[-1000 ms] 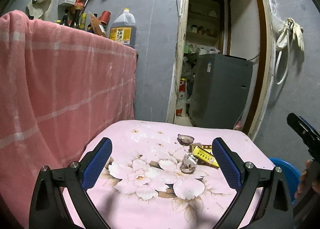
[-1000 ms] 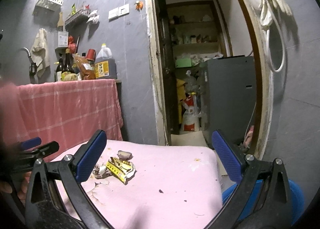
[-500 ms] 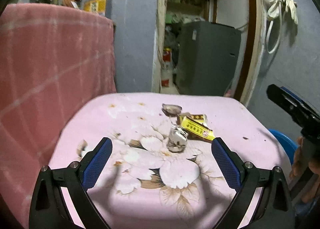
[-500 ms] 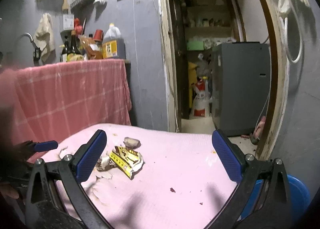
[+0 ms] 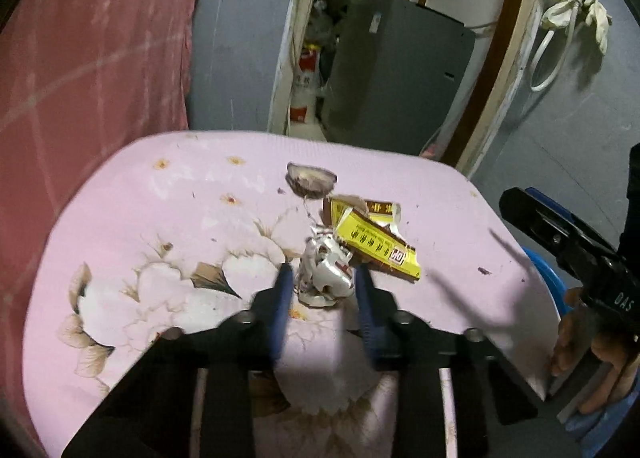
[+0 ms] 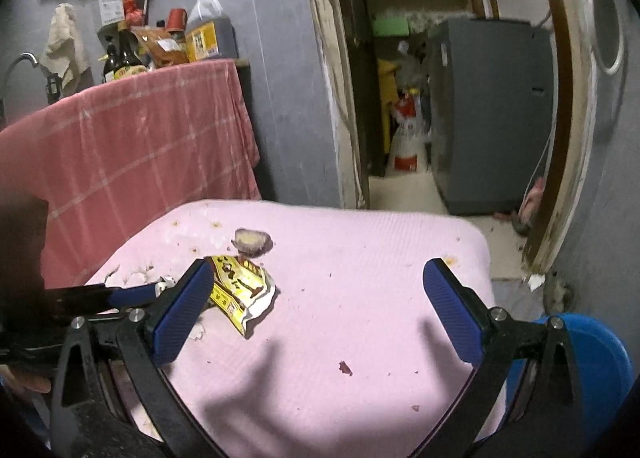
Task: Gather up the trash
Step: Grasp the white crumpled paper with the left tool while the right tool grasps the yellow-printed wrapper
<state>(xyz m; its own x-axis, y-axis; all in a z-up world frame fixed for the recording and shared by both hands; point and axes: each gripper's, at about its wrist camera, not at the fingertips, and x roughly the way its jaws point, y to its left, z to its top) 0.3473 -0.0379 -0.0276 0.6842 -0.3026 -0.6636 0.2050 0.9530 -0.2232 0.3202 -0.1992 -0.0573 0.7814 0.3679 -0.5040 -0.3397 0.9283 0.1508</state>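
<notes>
A crumpled silver-white wrapper (image 5: 326,274) lies on the pink flowered table (image 5: 160,218). My left gripper (image 5: 322,282) has its blue fingers closed against both sides of the wrapper. A torn yellow packet (image 5: 376,248) lies just right of it, also in the right wrist view (image 6: 240,290). A brownish peel scrap (image 5: 312,180) lies behind, seen in the right wrist view too (image 6: 252,240). My right gripper (image 6: 320,310) is open and empty above the table's right part.
A blue bin (image 6: 600,362) stands below the table's right edge. A counter draped in pink checked cloth (image 6: 132,154) stands to the left with bottles on top. A doorway with a grey appliance (image 6: 492,110) lies beyond the table.
My left gripper moved forward and down to the wrapper and its fingers closed around it. My right gripper moved a little closer over the table and stayed open.
</notes>
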